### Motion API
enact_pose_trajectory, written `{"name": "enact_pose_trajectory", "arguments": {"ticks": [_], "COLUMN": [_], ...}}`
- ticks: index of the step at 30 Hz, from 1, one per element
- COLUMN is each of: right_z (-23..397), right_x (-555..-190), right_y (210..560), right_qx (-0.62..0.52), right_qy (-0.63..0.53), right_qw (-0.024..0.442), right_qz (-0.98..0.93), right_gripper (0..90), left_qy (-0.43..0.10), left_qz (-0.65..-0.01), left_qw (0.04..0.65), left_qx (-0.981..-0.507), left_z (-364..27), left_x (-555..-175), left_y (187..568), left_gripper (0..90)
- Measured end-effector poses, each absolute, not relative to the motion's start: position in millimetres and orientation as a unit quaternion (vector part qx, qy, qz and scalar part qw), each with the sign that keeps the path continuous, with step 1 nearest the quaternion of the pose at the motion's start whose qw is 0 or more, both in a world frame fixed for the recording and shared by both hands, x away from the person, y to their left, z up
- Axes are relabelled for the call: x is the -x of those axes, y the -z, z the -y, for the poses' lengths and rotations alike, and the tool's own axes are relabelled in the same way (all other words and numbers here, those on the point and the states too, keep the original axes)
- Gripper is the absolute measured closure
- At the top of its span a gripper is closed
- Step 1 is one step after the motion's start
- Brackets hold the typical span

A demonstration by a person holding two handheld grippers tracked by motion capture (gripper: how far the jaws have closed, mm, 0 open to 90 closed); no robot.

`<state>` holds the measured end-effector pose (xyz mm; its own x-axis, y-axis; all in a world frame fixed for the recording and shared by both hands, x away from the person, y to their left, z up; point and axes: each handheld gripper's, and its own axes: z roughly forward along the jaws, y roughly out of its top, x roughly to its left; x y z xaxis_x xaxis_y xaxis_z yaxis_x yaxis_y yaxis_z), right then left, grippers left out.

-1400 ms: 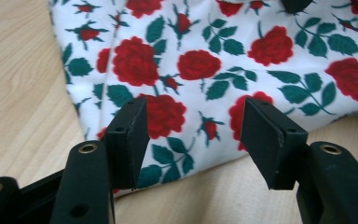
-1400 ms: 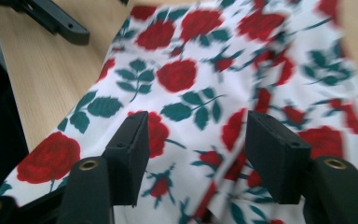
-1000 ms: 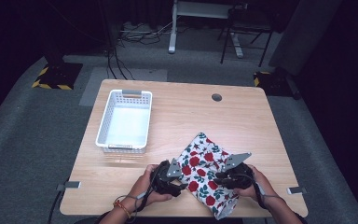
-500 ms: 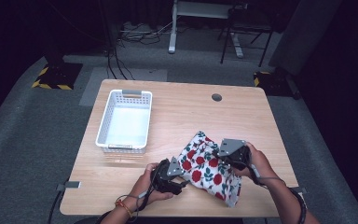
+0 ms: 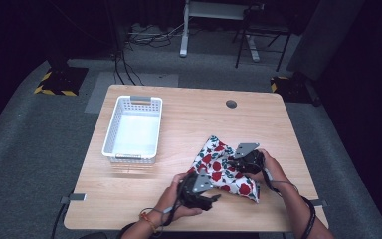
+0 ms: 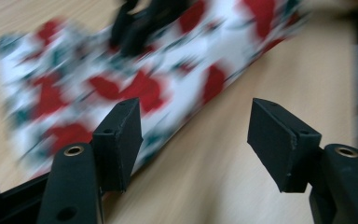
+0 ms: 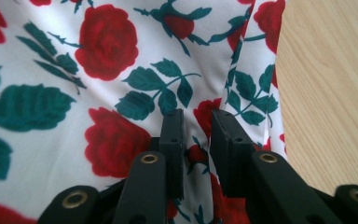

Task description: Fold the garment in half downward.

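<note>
The cloth (image 5: pixel 224 169), white with red roses and green leaves, lies crumpled on the surface (image 5: pixel 189 124), to the right of the white basket (image 5: pixel 132 130) and nearer the person's edge. The basket stands apart from the cloth, with bare wood between them.

The left tool (image 5: pixel 214 198) sits at the cloth's near left corner, held low over the surface. In the left gripper view its jaws stand wide apart with only wood between them; one pad (image 6: pixel 121 140) overlaps the blurred cloth (image 6: pixel 121 79) edge, but whether it touches cannot be told. Nothing is held there.

The right tool (image 5: pixel 231 162) rests on the cloth's right part, the hand (image 5: pixel 271 167) behind it on the side away from the basket. In the right gripper view its jaws stand narrow, with a small gap between the pads (image 7: pixel 175 140), and they have just been opening. A raised fold of cloth (image 7: pixel 121 70) runs up between them; the pads do not seem to press on it. Bare wood shows to the right of the cloth there.
</note>
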<state>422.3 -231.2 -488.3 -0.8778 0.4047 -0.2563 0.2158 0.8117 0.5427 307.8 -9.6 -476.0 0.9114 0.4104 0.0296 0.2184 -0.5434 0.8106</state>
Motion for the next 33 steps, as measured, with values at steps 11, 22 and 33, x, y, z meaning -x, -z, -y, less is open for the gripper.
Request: {"name": "enact_pose_trajectory", "arguments": {"ticks": [11,22,33], "right_z": [236,253,290], "right_x": [-437,-466,-482], "right_y": [491,490,486], "right_qx": [-0.2,-0.252,-0.314], "right_qy": [-0.263,-0.237,-0.261], "right_qw": [0.223,0.243,0.161], "right_qz": [-0.917,-0.906,-0.899], "right_gripper": [73.8,68.2,53.5], "left_qy": [-0.126,-0.113,-0.098], "left_qz": [-0.177,-0.208,-0.24], "left_qw": [0.413,0.407,0.391], "left_qx": [-0.884,-0.882,-0.883], "left_z": [57,23,-34], "left_x": [-324,-326,-314], "left_y": [493,500,505], "left_gripper": [35.2,33.9,33.2]}}
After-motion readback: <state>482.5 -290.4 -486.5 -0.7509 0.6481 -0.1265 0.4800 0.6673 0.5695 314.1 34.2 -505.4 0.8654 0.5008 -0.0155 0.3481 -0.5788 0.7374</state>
